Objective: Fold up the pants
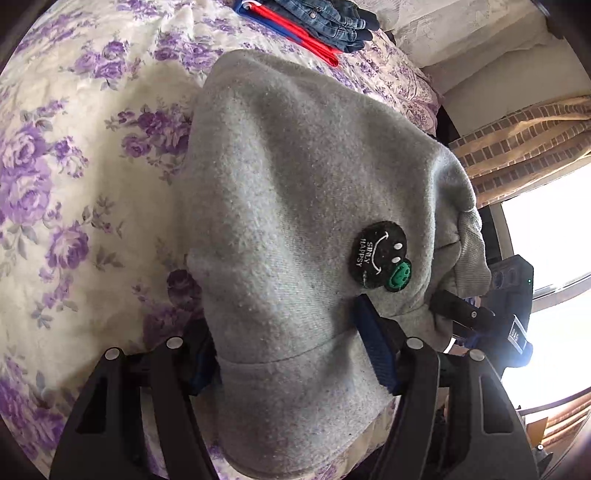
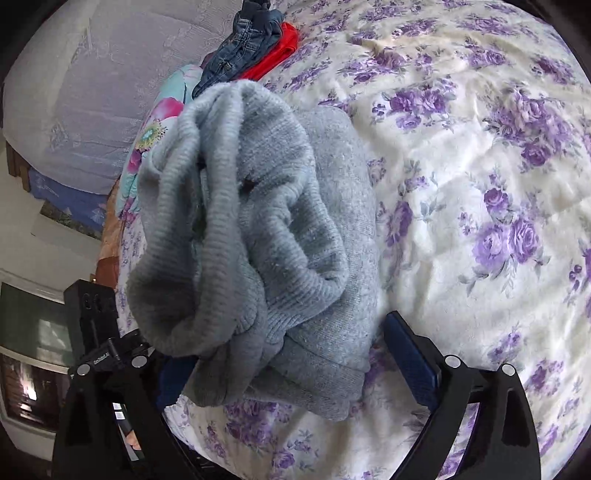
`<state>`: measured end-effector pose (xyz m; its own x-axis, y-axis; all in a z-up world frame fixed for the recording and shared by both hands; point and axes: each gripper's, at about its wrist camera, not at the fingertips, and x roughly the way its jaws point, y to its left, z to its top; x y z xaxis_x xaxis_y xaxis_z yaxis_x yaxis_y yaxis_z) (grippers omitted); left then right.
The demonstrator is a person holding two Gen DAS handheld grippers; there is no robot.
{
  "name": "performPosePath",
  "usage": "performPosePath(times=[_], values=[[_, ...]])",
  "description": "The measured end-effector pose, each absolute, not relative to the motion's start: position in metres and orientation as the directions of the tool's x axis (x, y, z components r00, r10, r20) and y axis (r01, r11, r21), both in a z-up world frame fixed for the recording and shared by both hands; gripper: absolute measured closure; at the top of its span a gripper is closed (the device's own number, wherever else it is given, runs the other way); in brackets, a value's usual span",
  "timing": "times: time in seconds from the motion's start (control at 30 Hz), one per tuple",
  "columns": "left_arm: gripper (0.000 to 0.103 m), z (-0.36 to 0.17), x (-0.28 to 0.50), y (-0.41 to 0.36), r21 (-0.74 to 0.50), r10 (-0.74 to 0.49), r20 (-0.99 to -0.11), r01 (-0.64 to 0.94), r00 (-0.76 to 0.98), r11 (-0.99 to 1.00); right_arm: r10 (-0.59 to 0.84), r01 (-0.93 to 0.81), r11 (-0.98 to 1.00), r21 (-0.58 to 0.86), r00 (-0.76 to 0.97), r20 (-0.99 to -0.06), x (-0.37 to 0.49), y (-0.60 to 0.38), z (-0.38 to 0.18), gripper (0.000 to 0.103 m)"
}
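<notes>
Both tongs have the grey sweatpants [image 1: 288, 206] lying between their fingers above a bed spread with a purple-flowered quilt [image 1: 74, 177]. On the left tongs [image 1: 295, 354] the blue pads [image 1: 373, 347] stand wide apart, with a thick hemmed fold of the grey fabric draped between them; the right pad touches the cloth, the other is mostly hidden behind it, and I cannot tell whether the fingers are truly clamped. A round black patch with a smiley face [image 1: 378, 254] shows on the fabric just beyond the right pad. The right tongs [image 2: 291, 365] are spread wide as well, the bunched ribbed cuffs [image 2: 229, 229] heaped between the fingers; one blue pad [image 2: 410, 362] stands just clear of the cloth and the other is buried under it, so a grip cannot be confirmed there either. In the left wrist view the quilt lies open on the left side of the pants, and in the right wrist view it lies open on their right. At the far edge of the bed sits a stack of folded jeans [image 1: 328, 18] on a red garment [image 1: 310, 37], well apart from the sweatpants. A window [image 1: 554, 236] and a brick-patterned curtain [image 1: 517, 147] lie past the bed's right edge in the left wrist view.
</notes>
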<state>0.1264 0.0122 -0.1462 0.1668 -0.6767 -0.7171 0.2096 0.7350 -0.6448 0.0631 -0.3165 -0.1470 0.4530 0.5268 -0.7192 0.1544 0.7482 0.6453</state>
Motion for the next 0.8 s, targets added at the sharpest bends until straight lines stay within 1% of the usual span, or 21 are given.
performPosePath(times=[0.03, 0.07, 0.1, 0.13, 0.17, 0.23, 0.27, 0.33, 0.47, 0.57, 0.67, 0.8], values=[[0.038, -0.145, 0.128, 0.011, -0.641, -0.675, -0.719, 0.216, 0.167, 0.736, 0.544, 0.131, 0.737, 0.664, 0.469, -0.696, 0.067, -0.316, -0.148, 0.006], [0.038, -0.144, 0.129, 0.010, -0.634, -0.669, -0.724, 0.222, 0.169, 0.741, 0.557, 0.098, 0.728, 0.678, 0.493, -0.668, 0.070, -0.315, -0.148, 0.015], [0.040, -0.143, 0.129, 0.008, -0.626, -0.662, -0.729, 0.223, 0.173, 0.747, 0.535, 0.101, 0.743, 0.661, 0.504, -0.678, 0.072, -0.313, -0.149, 0.021], [0.046, -0.140, 0.128, 0.007, -0.620, -0.657, -0.731, 0.224, 0.183, 0.752, 0.509, 0.099, 0.765, 0.637, 0.514, -0.690, 0.071, -0.309, -0.147, 0.034], [0.057, -0.135, 0.125, 0.007, -0.605, -0.647, -0.736, 0.235, 0.201, 0.761, 0.479, 0.075, 0.795, 0.601, 0.530, -0.700, 0.069, -0.304, -0.139, 0.041], [0.068, -0.120, 0.115, 0.004, -0.545, -0.605, -0.755, 0.271, 0.254, 0.794, 0.397, 0.023, 0.869, 0.495, 0.567, -0.722, 0.061, -0.289, -0.121, 0.045], [0.071, -0.113, 0.111, 0.002, -0.526, -0.592, -0.759, 0.280, 0.271, 0.803, 0.363, 0.004, 0.894, 0.449, 0.581, -0.729, 0.057, -0.281, -0.114, 0.046], [0.074, -0.103, 0.106, 0.000, -0.489, -0.561, -0.772, 0.286, 0.298, 0.824, 0.341, -0.022, 0.912, 0.410, 0.596, -0.727, 0.052, -0.274, -0.105, 0.046], [0.075, -0.076, 0.102, -0.008, -0.420, -0.514, -0.790, 0.316, 0.334, 0.851, 0.376, -0.051, 0.901, 0.432, 0.590, -0.714, 0.056, -0.284, -0.092, 0.046], [0.076, -0.043, 0.120, -0.013, -0.391, -0.505, -0.791, 0.348, 0.347, 0.852, 0.406, -0.086, 0.891, 0.445, 0.590, -0.698, 0.087, -0.294, -0.067, 0.046], [0.075, -0.009, 0.171, -0.024, -0.376, -0.489, -0.795, 0.342, 0.358, 0.861, 0.399, -0.114, 0.898, 0.425, 0.618, -0.677, 0.146, -0.302, -0.032, 0.046], [0.075, 0.033, 0.284, -0.043, -0.356, -0.454, -0.804, 0.300, 0.385, 0.885, 0.371, -0.092, 0.907, 0.411, 0.634, -0.678, 0.263, -0.316, 0.012, 0.045]])
